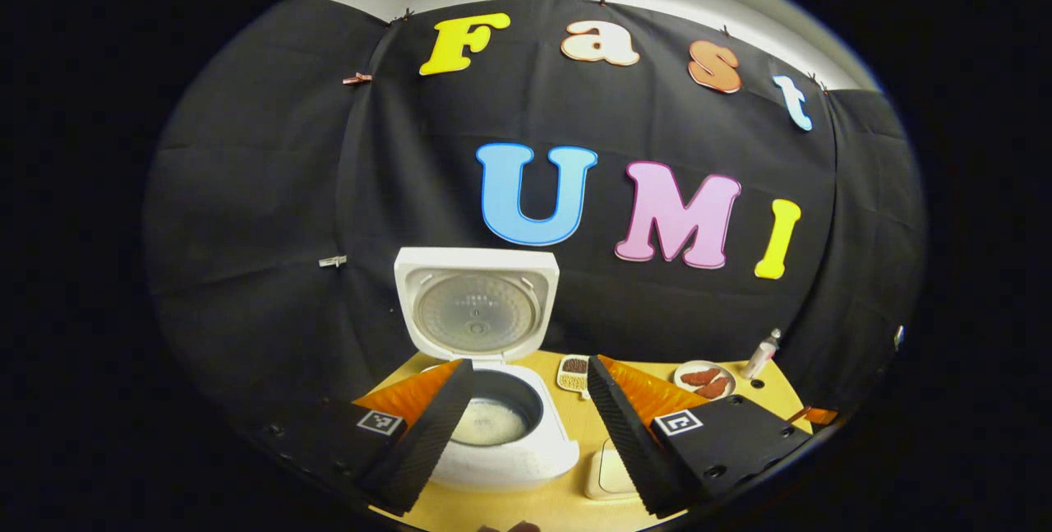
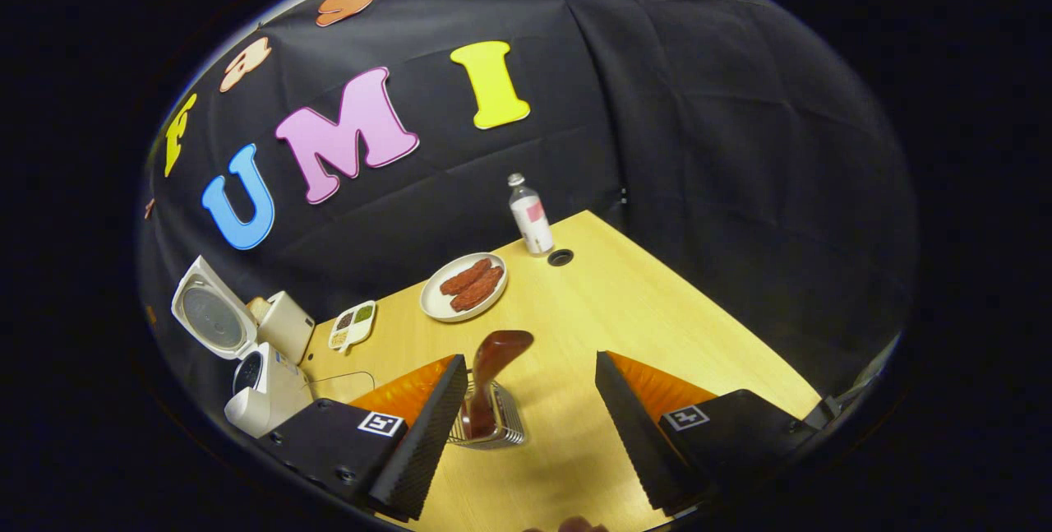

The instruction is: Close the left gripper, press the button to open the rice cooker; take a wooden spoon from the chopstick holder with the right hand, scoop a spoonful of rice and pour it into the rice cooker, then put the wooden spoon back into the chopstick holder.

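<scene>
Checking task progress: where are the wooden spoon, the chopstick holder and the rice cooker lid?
wooden spoon (image 2: pixel 501 349), right gripper view, on its bowl.
chopstick holder (image 2: pixel 508 425), right gripper view, on its wire wall.
rice cooker lid (image 1: pixel 477 310), left gripper view, on its raised inner plate.

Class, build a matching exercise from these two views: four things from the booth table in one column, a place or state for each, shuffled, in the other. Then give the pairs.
Things:
1. rice cooker
2. wooden spoon
3. plate of sausages
4. bottle

Places or states:
A. upright, beside a round hole in the table
B. lid raised, white rice in the pot
C. lying flat, between the bottle and the divided dish
D. standing in the chopstick holder

Pairs: 1-B, 2-D, 3-C, 4-A
</scene>
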### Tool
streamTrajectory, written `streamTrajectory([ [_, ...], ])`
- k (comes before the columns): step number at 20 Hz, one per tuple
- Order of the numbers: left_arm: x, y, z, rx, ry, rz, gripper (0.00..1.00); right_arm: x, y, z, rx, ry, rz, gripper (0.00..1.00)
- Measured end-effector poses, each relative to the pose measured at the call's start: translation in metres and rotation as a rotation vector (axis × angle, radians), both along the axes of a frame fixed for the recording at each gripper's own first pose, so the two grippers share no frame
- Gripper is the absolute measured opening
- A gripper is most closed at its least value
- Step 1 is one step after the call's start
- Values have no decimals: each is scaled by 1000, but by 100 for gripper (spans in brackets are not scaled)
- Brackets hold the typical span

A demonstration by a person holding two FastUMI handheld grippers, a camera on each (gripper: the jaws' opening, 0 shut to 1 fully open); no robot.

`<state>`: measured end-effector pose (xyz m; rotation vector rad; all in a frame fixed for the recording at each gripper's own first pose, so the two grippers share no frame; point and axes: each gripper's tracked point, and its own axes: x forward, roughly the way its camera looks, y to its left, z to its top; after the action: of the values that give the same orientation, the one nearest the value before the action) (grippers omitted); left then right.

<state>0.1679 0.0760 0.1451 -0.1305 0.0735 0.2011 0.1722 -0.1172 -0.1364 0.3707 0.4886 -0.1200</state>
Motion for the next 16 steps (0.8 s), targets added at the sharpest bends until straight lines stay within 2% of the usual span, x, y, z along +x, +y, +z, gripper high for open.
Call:
streamTrajectory([
  [3,39,32,51,-3,-50,9,95,-19,-17,7,-35,-4,-35,98],
  [8,106,85,90,31,-71,28,95,-41,-17,11,-53,3,-70,99],
  [16,209,134,46,19,0,32,95,-75,20,34,-147,-8,12,98],
])
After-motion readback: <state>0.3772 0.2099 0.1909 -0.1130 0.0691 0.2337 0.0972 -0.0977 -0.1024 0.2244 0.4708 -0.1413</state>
